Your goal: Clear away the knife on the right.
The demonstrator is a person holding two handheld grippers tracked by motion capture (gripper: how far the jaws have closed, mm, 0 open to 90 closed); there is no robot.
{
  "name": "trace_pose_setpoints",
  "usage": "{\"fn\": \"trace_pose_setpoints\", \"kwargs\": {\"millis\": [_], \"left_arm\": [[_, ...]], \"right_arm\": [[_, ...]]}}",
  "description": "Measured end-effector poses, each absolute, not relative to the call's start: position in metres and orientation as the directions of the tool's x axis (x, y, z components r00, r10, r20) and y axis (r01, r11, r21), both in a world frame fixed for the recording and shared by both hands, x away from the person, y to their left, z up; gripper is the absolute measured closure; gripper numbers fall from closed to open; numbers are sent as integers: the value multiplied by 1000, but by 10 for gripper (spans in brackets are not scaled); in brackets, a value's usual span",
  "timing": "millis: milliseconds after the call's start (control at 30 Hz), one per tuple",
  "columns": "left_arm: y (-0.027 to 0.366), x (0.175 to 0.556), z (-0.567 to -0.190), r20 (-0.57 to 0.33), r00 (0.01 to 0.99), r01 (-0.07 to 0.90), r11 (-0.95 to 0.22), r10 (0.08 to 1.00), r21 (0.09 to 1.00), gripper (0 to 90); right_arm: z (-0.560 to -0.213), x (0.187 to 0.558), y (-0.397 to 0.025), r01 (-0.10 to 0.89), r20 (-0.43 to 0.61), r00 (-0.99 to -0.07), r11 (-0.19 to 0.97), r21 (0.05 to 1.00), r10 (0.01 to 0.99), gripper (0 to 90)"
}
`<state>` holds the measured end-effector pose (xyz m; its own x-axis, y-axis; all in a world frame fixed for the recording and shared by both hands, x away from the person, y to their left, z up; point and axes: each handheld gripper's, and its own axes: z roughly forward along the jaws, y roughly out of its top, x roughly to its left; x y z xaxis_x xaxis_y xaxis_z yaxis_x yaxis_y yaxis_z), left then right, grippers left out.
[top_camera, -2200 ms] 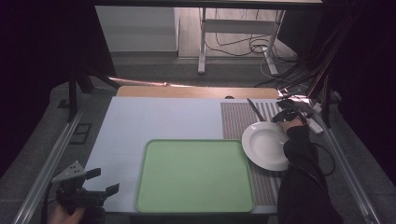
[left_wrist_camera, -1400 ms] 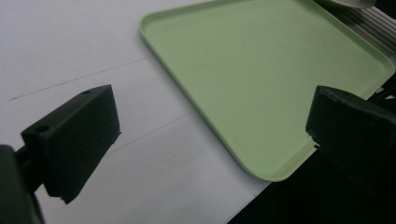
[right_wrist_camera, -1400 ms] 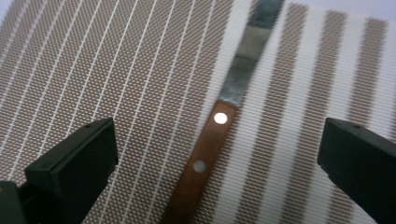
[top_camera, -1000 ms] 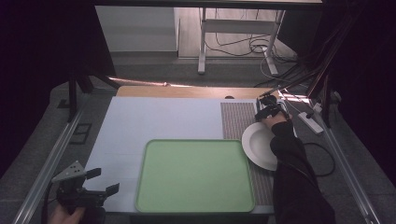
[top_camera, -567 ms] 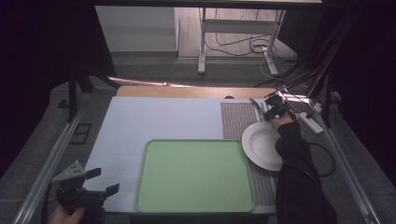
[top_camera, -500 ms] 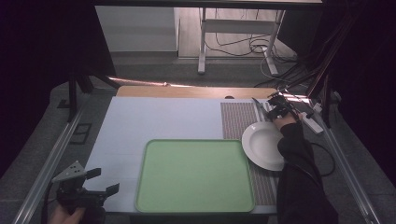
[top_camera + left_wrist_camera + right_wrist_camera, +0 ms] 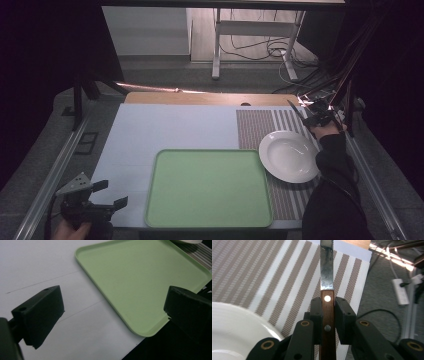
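A knife [image 7: 327, 280] with a wooden handle and steel blade is clamped between the jaws of my right gripper [image 7: 327, 305], blade pointing away over the striped placemat [image 7: 274, 277]. In the high view that right gripper [image 7: 320, 116] hovers at the table's far right, just beyond the white plate [image 7: 289, 156]. The plate's rim [image 7: 234, 325] lies at the lower left of the right gripper view. My left gripper [image 7: 102, 200] stands open near the front left corner, left of the green tray [image 7: 207, 186]. Its jaws frame the green tray [image 7: 140, 280] with nothing between them.
The striped placemat [image 7: 265, 125] covers the right part of the white tabletop [image 7: 165, 130]. A power strip [image 7: 399, 291] and cables lie on the grey floor beyond the table's right edge. A desk frame [image 7: 250, 30] stands behind the table.
My right gripper moved from the plate's far rim up and right along the placemat, holding the knife lifted. The left gripper stayed still.
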<state>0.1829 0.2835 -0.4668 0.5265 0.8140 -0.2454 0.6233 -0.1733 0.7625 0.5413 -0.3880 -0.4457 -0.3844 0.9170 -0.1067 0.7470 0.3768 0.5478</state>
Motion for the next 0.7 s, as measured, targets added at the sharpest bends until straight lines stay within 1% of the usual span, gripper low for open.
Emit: {"fn": "trace_pose_setpoints", "kwargs": {"millis": [133,333,700], "left_arm": [[283,183,-467,-244,528,622,-175,814,763,26],[284,183,-467,-244,528,621,-173,813,764,26],[283,183,-467,-241,529,619,-176,813,765,26]], "right_arm": [[-440,531,-388,744,-72,-401,370,557,913,778],[-437,521,-377,747,-15,-411,346,568,911,777],[-442,498,-343,724,1,-505,423,545,863,777]]}}
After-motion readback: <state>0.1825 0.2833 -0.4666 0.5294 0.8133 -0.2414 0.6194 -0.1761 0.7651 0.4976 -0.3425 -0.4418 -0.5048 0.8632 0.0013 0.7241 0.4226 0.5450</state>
